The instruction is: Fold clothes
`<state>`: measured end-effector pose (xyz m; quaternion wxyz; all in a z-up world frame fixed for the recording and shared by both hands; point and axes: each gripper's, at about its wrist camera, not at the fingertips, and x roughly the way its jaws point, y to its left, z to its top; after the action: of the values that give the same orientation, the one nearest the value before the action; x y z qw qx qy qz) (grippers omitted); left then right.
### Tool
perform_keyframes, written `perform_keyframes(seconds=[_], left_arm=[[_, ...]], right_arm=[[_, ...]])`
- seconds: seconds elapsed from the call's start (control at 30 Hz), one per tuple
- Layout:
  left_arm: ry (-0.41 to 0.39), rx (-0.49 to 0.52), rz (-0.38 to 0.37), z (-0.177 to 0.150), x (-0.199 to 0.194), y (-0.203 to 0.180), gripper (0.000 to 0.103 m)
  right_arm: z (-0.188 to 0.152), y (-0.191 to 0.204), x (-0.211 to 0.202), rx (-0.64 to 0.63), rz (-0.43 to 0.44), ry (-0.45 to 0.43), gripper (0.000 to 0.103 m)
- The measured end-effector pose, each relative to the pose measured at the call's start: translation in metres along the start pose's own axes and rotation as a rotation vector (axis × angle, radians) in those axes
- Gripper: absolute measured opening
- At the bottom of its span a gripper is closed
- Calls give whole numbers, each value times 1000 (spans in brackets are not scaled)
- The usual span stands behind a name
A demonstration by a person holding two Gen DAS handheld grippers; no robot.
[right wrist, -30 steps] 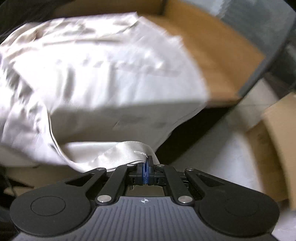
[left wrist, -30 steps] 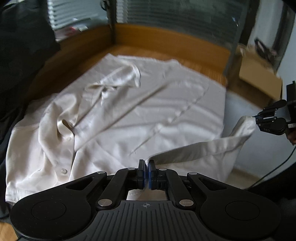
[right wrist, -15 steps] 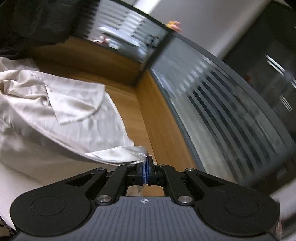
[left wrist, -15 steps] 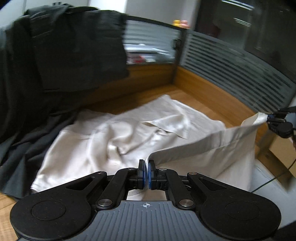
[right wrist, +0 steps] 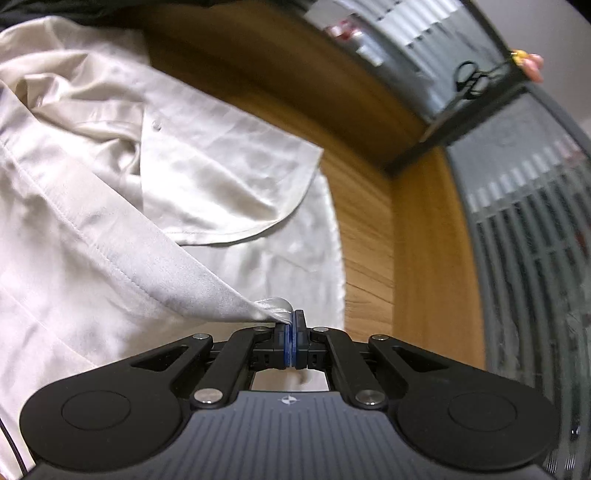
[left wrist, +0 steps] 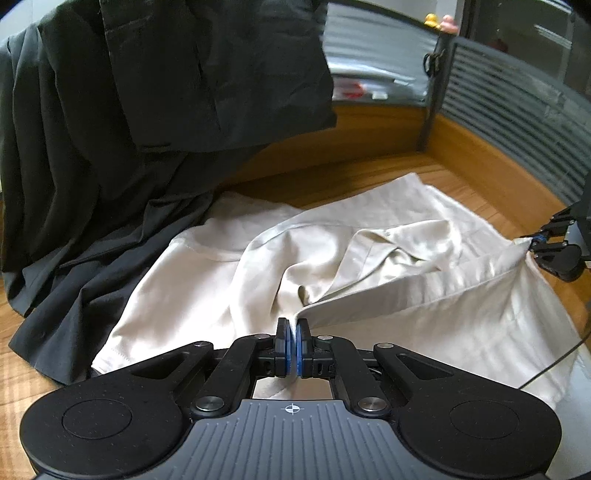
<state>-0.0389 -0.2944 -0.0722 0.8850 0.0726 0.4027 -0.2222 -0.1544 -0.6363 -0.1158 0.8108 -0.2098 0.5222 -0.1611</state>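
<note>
I have the left gripper [left wrist: 293, 328] and right gripper [right wrist: 293, 321] each clamped on the cream shirt [left wrist: 229, 295], hem taut between them above the wooden desk [left wrist: 461, 177]. Dark garment [left wrist: 110, 147] crowds the left; partition [right wrist: 517, 221] close on the right.

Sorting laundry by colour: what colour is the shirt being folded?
Cream, a plain off-white shirt; clearest in the left wrist view.

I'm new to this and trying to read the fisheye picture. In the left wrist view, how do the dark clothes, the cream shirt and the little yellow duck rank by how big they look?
1. dark clothes
2. cream shirt, nearly as large; I would not rank these two firmly
3. yellow duck, tiny, but far from the camera
</note>
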Motion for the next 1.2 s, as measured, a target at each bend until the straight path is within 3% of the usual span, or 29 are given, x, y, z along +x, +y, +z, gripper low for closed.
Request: perform_keyframes(seconds=[0.17,0.2,0.23,0.27,0.33,0.37,0.43,0.5,0.6,0.83,1.0,1.13,1.2], left_arm=[[18,-31,8,-2,8,-2,9],[22,-37,11,-2,9,-2,12],[27,-42,13,-2,8,-2,24],[29,-49,16,-2,6,-2,33],[20,-59,10,-3,-4,-1,39],[21,-65,2,-3,-10,0,42],[30,-77,-4,-6,-22,3,49],[51,-79,8,-13,-33,6,50],[92,-100,47,-32,-47,14,50],[215,-244,123,-96,-51,36,50],[261,-303,124,-124,-39,37,49],[265,-314,131,-131,-25,31,35],[262,-317,132,-131,-19,29,35]], right_arm=[[-4,0,12,-26,48,31,1],[-5,-1,14,-29,60,40,1],[-7,-2,14,-29,74,44,2],[-9,-5,13,-28,89,45,5],[-11,-10,8,-27,114,49,13],[-13,-13,4,-22,124,49,25],[-17,-22,-8,-11,150,46,34],[-23,-30,-19,21,180,44,44],[-35,-38,-34,62,223,42,51],[-62,-29,-46,69,272,80,53],[-79,-20,-45,77,303,116,57],[-92,-22,-42,100,304,137,59],[-97,-26,-40,112,293,145,59]])
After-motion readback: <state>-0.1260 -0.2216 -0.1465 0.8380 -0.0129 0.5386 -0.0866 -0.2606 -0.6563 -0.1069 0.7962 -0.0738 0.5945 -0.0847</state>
